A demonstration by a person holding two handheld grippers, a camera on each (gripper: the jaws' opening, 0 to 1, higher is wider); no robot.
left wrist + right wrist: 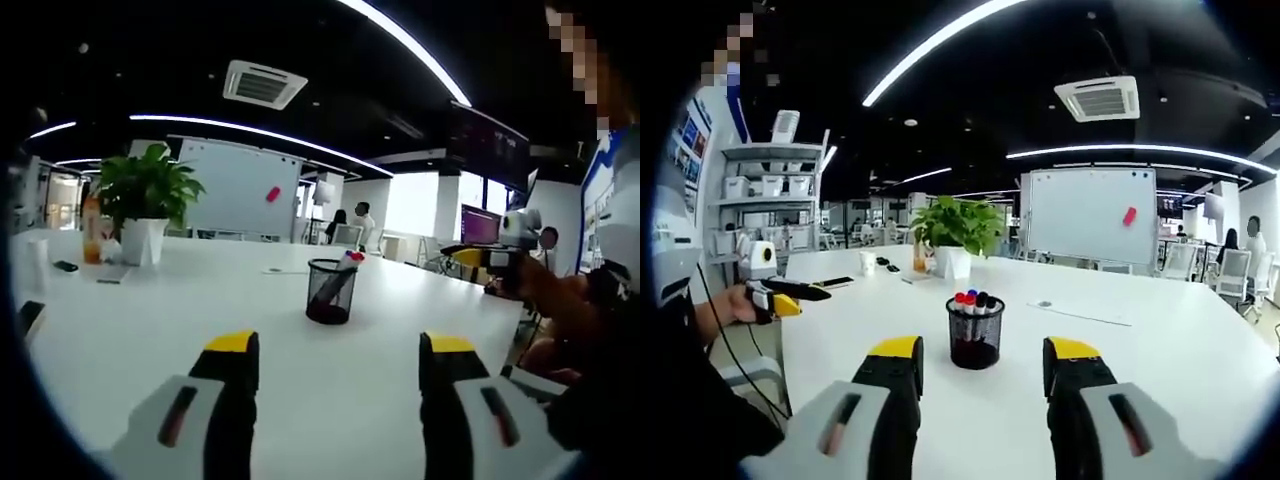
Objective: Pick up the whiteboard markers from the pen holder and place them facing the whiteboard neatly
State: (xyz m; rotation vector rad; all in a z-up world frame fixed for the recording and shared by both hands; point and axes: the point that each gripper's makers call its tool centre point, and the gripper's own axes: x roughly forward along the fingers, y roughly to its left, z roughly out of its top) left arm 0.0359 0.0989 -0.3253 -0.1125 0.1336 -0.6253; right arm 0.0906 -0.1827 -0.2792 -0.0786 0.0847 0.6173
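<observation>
A black mesh pen holder (pixel 329 291) stands upright on the white table (pixel 180 310), with whiteboard markers (pixel 346 263) leaning out of its top. My left gripper (pixel 340 350) is open, short of the holder, with nothing between its jaws. In the right gripper view the same pen holder (pixel 975 337) shows red, blue and black marker caps (pixel 971 299). My right gripper (pixel 984 352) is open too, just short of it. The whiteboard (pixel 238 187) (pixel 1090 214) stands beyond the table's far side. Each view catches the other gripper (pixel 482 256) (pixel 790 291) off to the side in a hand.
A potted plant (pixel 145 205) (pixel 955 232) sits on the table with an orange bottle (pixel 91 236) and a phone (pixel 65 266) beside it. A sheet of paper (pixel 1080 312) lies behind the holder. Shelves (pixel 770 180), chairs and people (pixel 362 218) are further back.
</observation>
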